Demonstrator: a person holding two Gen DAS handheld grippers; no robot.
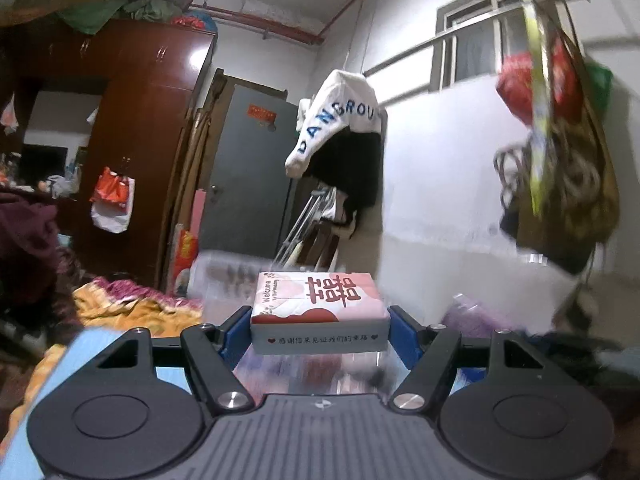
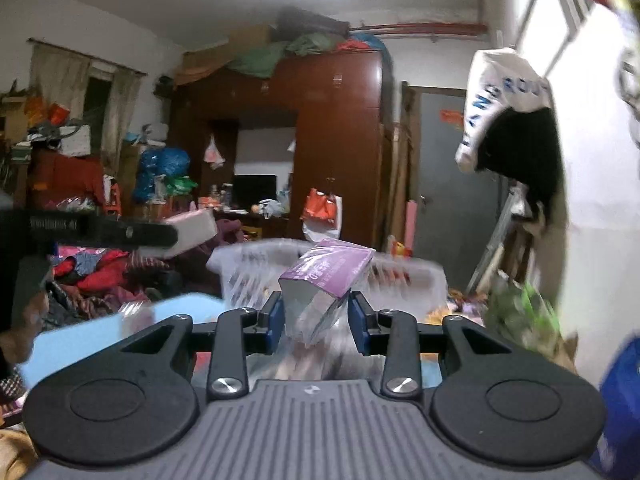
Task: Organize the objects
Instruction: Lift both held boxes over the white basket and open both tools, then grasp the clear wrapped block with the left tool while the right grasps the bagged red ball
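Observation:
My left gripper (image 1: 320,330) is shut on a pink-and-white tissue pack (image 1: 318,304) with red characters, held level in the air above a clear plastic basket (image 1: 224,276). My right gripper (image 2: 316,320) is shut on a purple-topped tissue pack (image 2: 320,280), held tilted. It hangs in front of the same clear basket (image 2: 416,280). In the right wrist view the left gripper (image 2: 100,232) shows at the left with its pack (image 2: 196,230). The purple pack shows blurred in the left wrist view (image 1: 476,316).
A dark red wardrobe (image 1: 140,128) and a grey door (image 1: 252,168) stand behind. Clothes hang on the white wall (image 1: 340,148). Bags hang at the right (image 1: 560,152). Bedding and clothes (image 1: 132,304) lie at the left. A light blue surface (image 2: 92,332) lies under the grippers.

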